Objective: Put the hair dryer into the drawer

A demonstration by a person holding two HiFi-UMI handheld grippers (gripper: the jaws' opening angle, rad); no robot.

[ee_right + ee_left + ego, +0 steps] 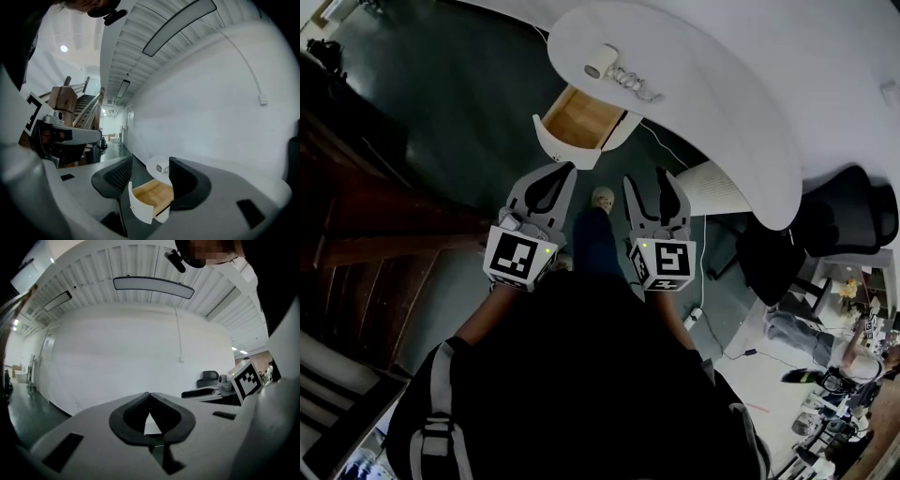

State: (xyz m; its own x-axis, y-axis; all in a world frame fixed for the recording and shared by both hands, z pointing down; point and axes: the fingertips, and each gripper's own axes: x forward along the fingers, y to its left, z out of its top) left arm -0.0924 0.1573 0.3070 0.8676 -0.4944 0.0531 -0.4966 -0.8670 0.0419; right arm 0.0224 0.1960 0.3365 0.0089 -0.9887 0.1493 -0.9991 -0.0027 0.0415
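Observation:
A white hair dryer (605, 62) lies with its cord on the white round table (703, 66); in the right gripper view the hair dryer (161, 168) shows as a small white shape past the jaws. Under the tabletop the wooden drawer (581, 122) is pulled out, nothing visible inside. My left gripper (565, 167) is shut on nothing, a little short of the drawer front. My right gripper (649, 178) stands open beside it, also empty. The right gripper (150, 164) frames the drawer (150, 197) between its jaws. The left gripper (150, 394) faces a bare white wall.
A white ribbed bin (712, 187) stands by the table at the right, with a black office chair (853, 220) behind it. Dark wooden stairs (356, 216) fill the left side. A white cable (705, 281) runs over the dark floor. A person (825, 337) is at the far right.

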